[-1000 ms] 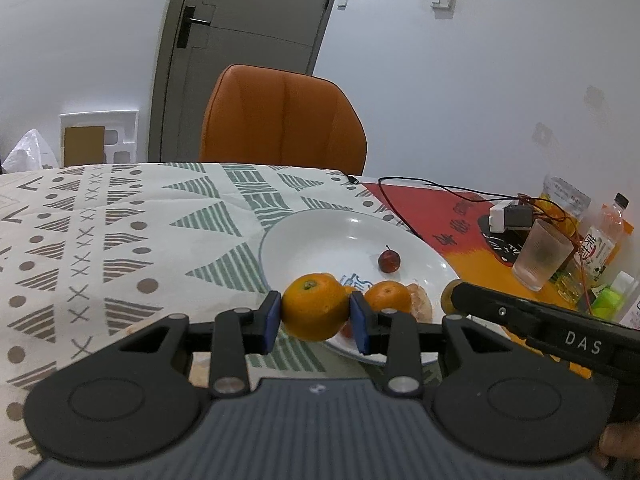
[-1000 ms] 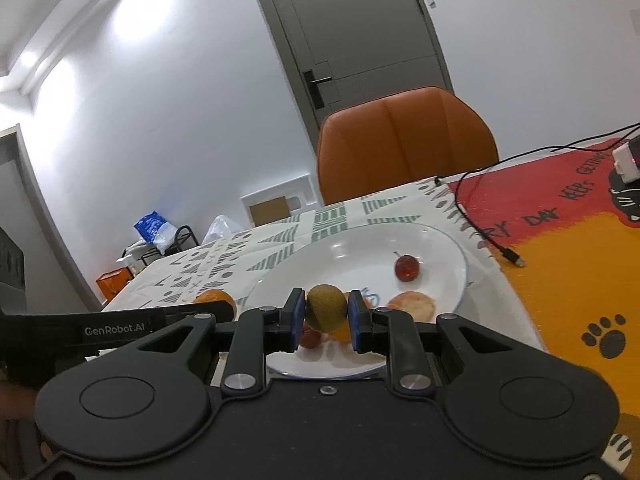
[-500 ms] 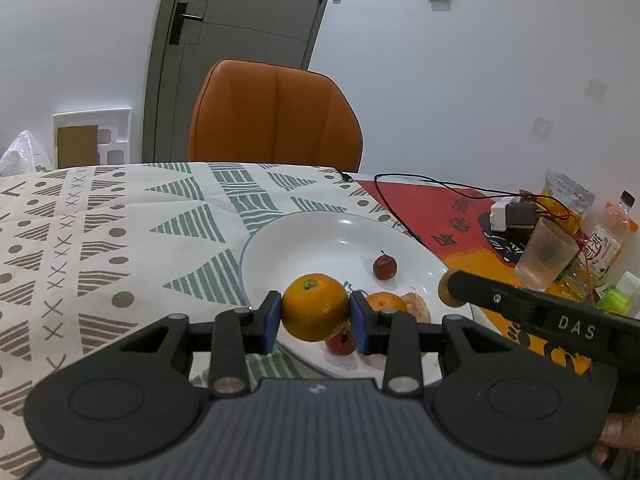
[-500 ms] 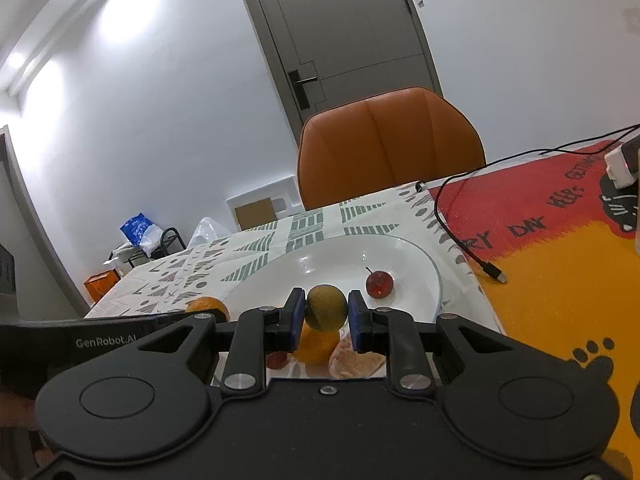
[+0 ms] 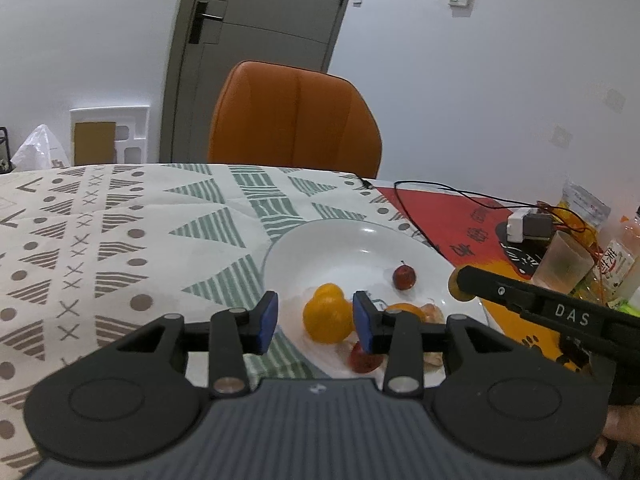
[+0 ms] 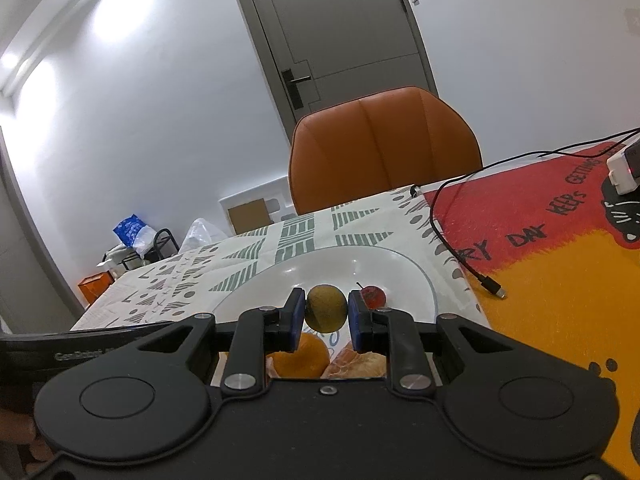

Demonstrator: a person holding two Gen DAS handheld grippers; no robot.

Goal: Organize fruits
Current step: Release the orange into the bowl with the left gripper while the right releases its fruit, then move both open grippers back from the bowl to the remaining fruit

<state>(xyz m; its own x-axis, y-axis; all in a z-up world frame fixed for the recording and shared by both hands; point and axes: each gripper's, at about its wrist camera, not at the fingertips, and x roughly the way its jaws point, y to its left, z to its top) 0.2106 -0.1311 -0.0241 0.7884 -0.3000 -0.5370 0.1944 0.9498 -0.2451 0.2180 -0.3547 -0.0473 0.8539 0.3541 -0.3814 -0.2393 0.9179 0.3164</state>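
Observation:
My left gripper hovers over the near rim of the white plate with its jaws opening. The orange sits between the blue pads, clear of the left pad and low over the plate. My right gripper is shut on a small brown-green round fruit above the plate. In the left wrist view it reaches in from the right. On the plate lie a small red fruit, a second orange, a peeled piece and another red fruit.
An orange chair stands behind the table. A black cable runs over the red and orange mat. At the right stand a white charger, a plastic cup and bottles. Patterned cloth covers the left half.
The left jaws have spread and let go of the orange, which now sits lower by the plate. The right gripper has carried its fruit further in over the plate.

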